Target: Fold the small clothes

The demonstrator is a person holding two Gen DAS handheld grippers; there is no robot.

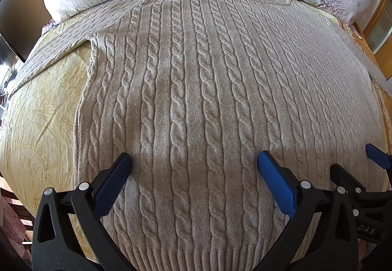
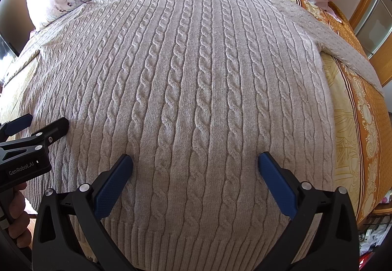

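Flat on the bedspread (image 1: 44, 109), a beige cable-knit sweater (image 1: 196, 80) lies under both wide-spread claws (image 1: 194, 163) (image 2: 195, 164).

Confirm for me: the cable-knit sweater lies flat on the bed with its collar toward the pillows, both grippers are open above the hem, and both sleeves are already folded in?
Not quite: the sleeves are not folded. The sweater has its left sleeve spread out in the left wrist view and its right sleeve in the right wrist view. The left gripper and right gripper are open as stated.
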